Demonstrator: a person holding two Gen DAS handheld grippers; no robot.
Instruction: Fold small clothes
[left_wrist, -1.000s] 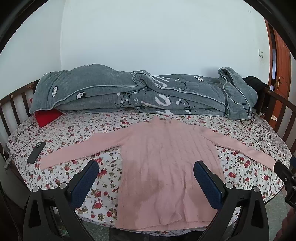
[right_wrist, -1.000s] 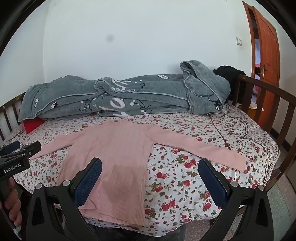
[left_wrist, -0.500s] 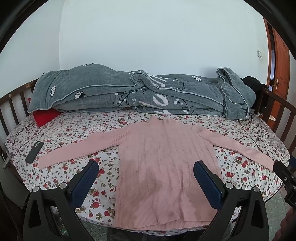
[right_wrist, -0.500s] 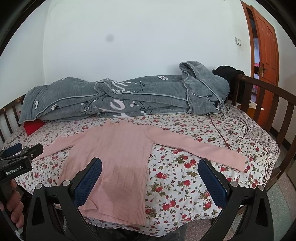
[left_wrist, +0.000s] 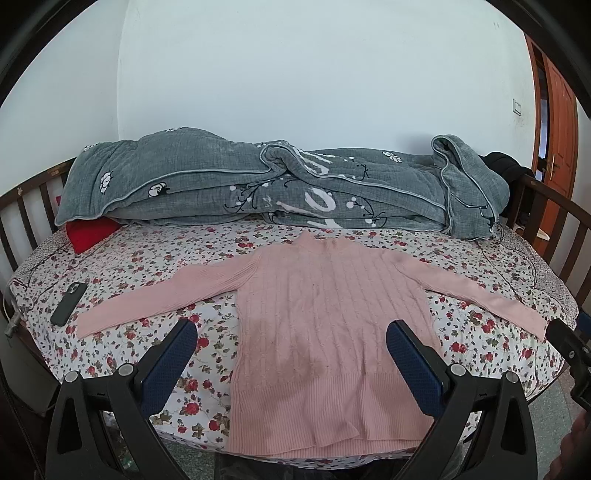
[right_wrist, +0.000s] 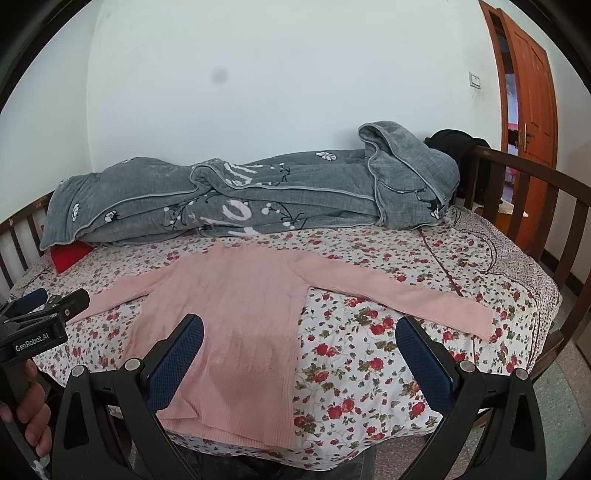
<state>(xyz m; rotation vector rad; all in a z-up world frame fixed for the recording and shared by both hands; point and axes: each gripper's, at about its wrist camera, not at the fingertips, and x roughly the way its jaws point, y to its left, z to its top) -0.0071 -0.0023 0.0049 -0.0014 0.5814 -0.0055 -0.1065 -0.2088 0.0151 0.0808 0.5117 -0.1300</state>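
Note:
A pink knit sweater (left_wrist: 325, 325) lies flat on the floral bed sheet, both sleeves spread out to the sides, hem at the near edge of the bed. It also shows in the right wrist view (right_wrist: 236, 317). My left gripper (left_wrist: 291, 347) is open and empty, held above the sweater's lower body. My right gripper (right_wrist: 299, 343) is open and empty, held over the sweater's right side and the sheet. The left gripper's body (right_wrist: 40, 325) shows at the left edge of the right wrist view.
A folded grey quilt (left_wrist: 288, 192) lies along the back of the bed. A red cushion (left_wrist: 90, 232) sticks out under its left end. A dark phone (left_wrist: 68, 302) lies on the sheet at the left. Wooden rails (right_wrist: 524, 206) bound the bed. An orange door (right_wrist: 532, 92) stands at the right.
Both grippers have drawn back and risen slightly, so the bed sits a little lower in view. The sweater has not moved. Both grippers stay open.

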